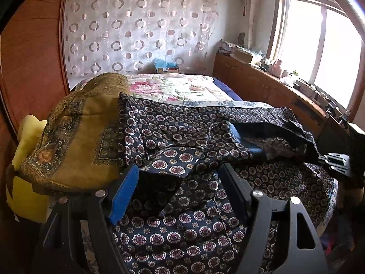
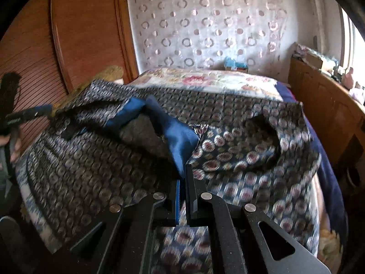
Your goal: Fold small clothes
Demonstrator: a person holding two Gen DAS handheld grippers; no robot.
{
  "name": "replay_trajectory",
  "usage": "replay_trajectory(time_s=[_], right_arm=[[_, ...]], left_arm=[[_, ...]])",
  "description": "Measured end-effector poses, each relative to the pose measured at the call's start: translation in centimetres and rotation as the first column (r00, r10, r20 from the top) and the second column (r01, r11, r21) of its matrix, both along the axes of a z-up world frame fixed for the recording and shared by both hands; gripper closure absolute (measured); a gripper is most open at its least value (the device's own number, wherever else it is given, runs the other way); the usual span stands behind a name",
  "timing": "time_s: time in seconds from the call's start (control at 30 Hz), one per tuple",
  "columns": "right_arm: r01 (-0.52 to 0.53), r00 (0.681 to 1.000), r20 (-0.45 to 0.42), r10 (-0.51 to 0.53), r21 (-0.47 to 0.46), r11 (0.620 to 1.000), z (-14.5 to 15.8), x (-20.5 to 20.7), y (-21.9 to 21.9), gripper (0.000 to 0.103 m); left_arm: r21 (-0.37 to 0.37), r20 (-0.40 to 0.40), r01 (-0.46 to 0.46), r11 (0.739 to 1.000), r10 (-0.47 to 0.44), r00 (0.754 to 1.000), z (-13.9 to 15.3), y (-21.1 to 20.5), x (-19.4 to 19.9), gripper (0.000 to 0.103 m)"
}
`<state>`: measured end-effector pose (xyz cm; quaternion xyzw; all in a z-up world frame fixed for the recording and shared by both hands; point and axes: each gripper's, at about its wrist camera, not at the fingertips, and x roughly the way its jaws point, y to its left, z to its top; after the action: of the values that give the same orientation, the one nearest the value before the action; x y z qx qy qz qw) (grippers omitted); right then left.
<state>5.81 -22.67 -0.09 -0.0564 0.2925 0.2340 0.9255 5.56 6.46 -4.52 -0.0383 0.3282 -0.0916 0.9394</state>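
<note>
Right gripper (image 2: 182, 182): clamped on the shirt (image 2: 228, 150)'s blue lining; thin hold may slip.
Left gripper (image 1: 178, 182): spread wide, holding nothing; fold could sag.

Bedroom setup: floral-print bedspread (image 1: 173, 89), sheer white curtain with ring pattern (image 1: 141, 27) on the far wall, bright wood-framed window (image 1: 319, 45) right, reddish wooden wardrobe (image 2: 86, 27) left.

Mustard cloth (image 1: 75, 137) crowds the left; window-side cabinet (image 1: 262, 84) bounds the right.

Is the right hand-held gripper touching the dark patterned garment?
Touching. The right wrist view shows the right hand-held gripper, jaws closed, pinching the blue lining of the patterned garment.
</note>
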Motion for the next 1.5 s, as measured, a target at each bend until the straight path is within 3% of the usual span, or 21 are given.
replay_trajectory(time_s=[0.4, 0.5, 0.63, 0.83, 0.87, 0.97, 1.03, 1.1, 1.17, 1.23, 1.27, 1.33, 1.5], right_arm=[[0.067, 0.997, 0.034, -0.068, 0.008, 0.998, 1.8, -3.0, -3.5, 0.098], [0.102, 0.992, 0.069, -0.102, 0.000, 0.995, 3.3, -2.6, -4.2, 0.083], [0.115, 0.990, 0.081, -0.118, 0.036, 0.993, 5.1, -1.2, -4.7, 0.072], [0.059, 0.996, 0.063, -0.063, 0.062, 0.996, 6.7, 0.6, -2.2, 0.068], [0.042, 0.997, 0.060, -0.045, 0.061, 0.997, 6.8, 0.5, -1.5, 0.067], [-0.019, 0.999, 0.050, 0.016, 0.051, 0.999, 6.8, 0.3, 0.4, 0.057], [-0.045, 0.998, 0.041, 0.045, 0.018, 0.999, 6.7, 0.4, 1.8, 0.053], [-0.063, 0.998, 0.018, 0.063, -0.026, 0.998, 6.1, 0.9, 2.9, 0.053], [-0.061, 0.998, -0.005, 0.061, -0.077, 0.995, 5.4, 1.4, 3.7, 0.053], [-0.071, 0.997, -0.019, 0.069, -0.104, 0.992, 5.0, 1.8, 3.9, 0.054], [-0.073, 0.997, -0.034, 0.070, -0.115, 0.991, 4.6, 1.9, 3.9, 0.059], [-0.088, 0.996, -0.045, 0.083, -0.117, 0.989, 5.1, 2.1, 4.1, 0.098], [-0.133, 0.991, -0.024, 0.131, -0.095, 0.987, 5.4, 1.2, 3.8, 0.101]], left_arm=[[0.015, 0.046, -0.051, 0.999, 0.051, 0.998, 1.2, 0.8, 1.8, 0.029], [0.023, 0.020, -0.034, 0.999, 0.033, 0.999, 1.1, 0.7, 3.1, 0.029], [0.051, -0.002, 0.045, 0.998, -0.045, 0.999, 0.7, -0.9, 4.1, 0.032], [0.127, -0.072, 0.135, 0.983, -0.126, 0.989, -0.9, -3.7, 5.1, 0.039], [0.136, -0.082, 0.142, 0.981, -0.131, 0.988, -1.3, -3.9, 5.1, 0.042], [0.172, -0.122, 0.128, 0.977, -0.107, 0.987, -2.3, -3.9, 5.8, 0.065], [0.177, -0.125, 0.111, 0.978, -0.090, 0.988, -2.6, -3.4, 5.9, 0.088], [0.175, -0.112, 0.097, 0.980, -0.078, 0.991, -2.5, -2.9, 5.5, 0.099], [0.178, -0.089, 0.087, 0.980, -0.072, 0.993, -2.2, -2.5, 4.7, 0.101], [0.170, -0.076, 0.081, 0.982, -0.069, 0.995, -2.1, -1.9, 3.6, 0.103], [0.165, -0.073, 0.078, 0.983, -0.067, 0.995, -2.0, -1.7, 3.3, 0.103], [0.156, -0.064, 0.066, 0.985, -0.057, 0.996, -2.0, -1.1, 2.6, 0.103], [0.145, -0.029, 0.035, 0.989, -0.031, 0.999, -1.2, -0.3, 1.3, 0.103]])
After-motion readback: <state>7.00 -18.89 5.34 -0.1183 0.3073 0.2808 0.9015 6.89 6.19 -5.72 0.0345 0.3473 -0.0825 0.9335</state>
